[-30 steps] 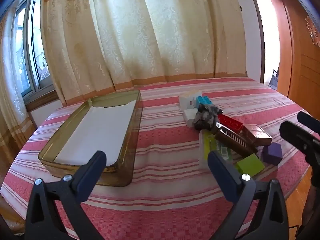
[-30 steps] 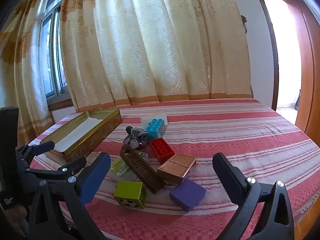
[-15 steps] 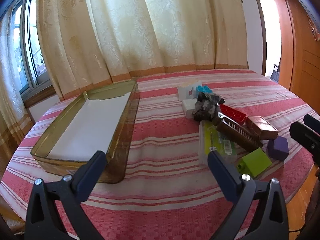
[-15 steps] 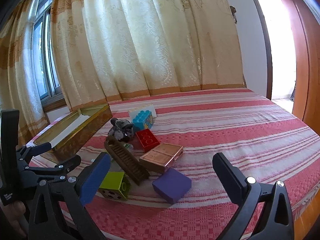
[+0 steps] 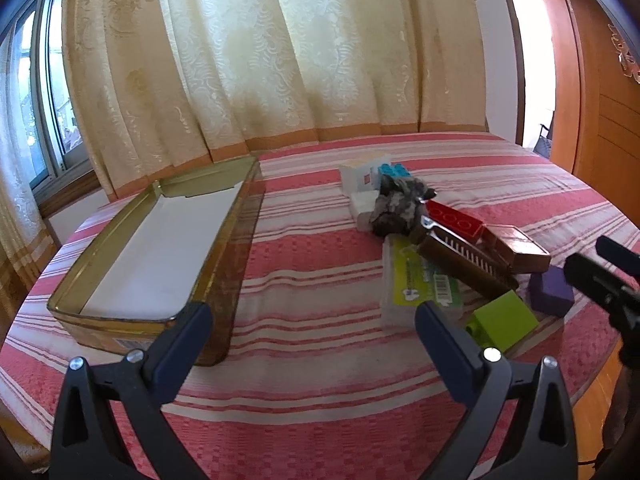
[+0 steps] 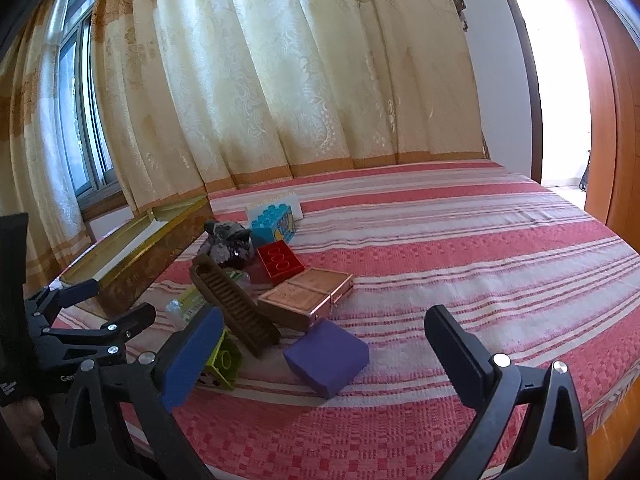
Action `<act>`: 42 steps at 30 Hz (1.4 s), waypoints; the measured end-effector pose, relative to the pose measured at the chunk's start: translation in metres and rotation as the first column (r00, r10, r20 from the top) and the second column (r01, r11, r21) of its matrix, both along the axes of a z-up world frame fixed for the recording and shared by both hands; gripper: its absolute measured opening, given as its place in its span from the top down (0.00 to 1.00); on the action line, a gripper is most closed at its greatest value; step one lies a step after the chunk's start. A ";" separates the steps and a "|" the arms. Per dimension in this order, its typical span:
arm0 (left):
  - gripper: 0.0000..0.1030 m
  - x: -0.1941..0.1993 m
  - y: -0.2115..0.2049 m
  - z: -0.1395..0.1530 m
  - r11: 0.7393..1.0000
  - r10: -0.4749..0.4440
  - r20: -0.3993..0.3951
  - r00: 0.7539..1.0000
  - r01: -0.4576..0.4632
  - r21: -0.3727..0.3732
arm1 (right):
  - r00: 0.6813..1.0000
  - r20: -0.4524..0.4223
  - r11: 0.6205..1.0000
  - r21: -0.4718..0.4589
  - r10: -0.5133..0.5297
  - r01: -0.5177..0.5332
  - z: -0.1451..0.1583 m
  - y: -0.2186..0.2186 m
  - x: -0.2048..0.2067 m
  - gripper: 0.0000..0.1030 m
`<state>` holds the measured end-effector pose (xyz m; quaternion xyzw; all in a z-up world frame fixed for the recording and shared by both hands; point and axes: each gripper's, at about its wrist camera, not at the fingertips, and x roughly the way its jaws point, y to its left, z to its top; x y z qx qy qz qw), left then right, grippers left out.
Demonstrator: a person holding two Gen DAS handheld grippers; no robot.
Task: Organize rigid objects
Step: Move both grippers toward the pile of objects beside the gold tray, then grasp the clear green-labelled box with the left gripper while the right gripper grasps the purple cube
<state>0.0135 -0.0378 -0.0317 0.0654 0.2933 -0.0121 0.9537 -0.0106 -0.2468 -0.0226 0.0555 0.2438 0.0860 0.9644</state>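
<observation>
An open gold tin [image 5: 132,312] with a white lining sits on the left of the red striped table; it also shows in the right wrist view [image 6: 132,268]. A pile lies to its right: purple block [image 6: 326,356], green brick [image 5: 502,320], brown comb-like bar [image 6: 234,310], copper box [image 6: 306,298], red brick [image 6: 280,262], blue brick [image 6: 272,226], grey rock [image 5: 396,210], clear packet [image 5: 420,288], white boxes [image 5: 362,178]. My left gripper [image 5: 312,340] is open and empty, near the tin's front corner. My right gripper [image 6: 320,352] is open and empty, with the purple block between its fingers' line of sight.
Cream curtains [image 5: 280,60] hang behind the table. A window [image 5: 36,112] is at the left and a wooden door frame [image 5: 592,80] at the right. The table's front edge [image 6: 612,404] drops to a wooden floor at the lower right.
Both grippers have moved forward and lower toward the table. The pile and the tin look larger and nearer. Neither gripper has changed its opening.
</observation>
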 end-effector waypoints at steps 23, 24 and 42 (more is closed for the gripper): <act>0.00 0.044 -0.027 -0.008 0.978 -0.179 -0.210 0.961 0.152 -0.141 | 0.996 -0.089 0.999 -0.050 0.018 -0.022 -0.032 -0.003 0.020 0.46; 0.01 0.048 -0.022 -0.011 0.976 -0.181 -0.237 0.955 0.143 -0.167 | 0.996 -0.088 0.999 -0.045 0.016 -0.020 -0.032 -0.004 0.020 0.46; 0.49 0.038 -0.024 -0.011 0.971 -0.219 -0.202 0.955 0.192 -0.145 | 0.999 -0.023 0.998 -0.043 0.035 -0.036 -0.026 -0.001 0.009 0.46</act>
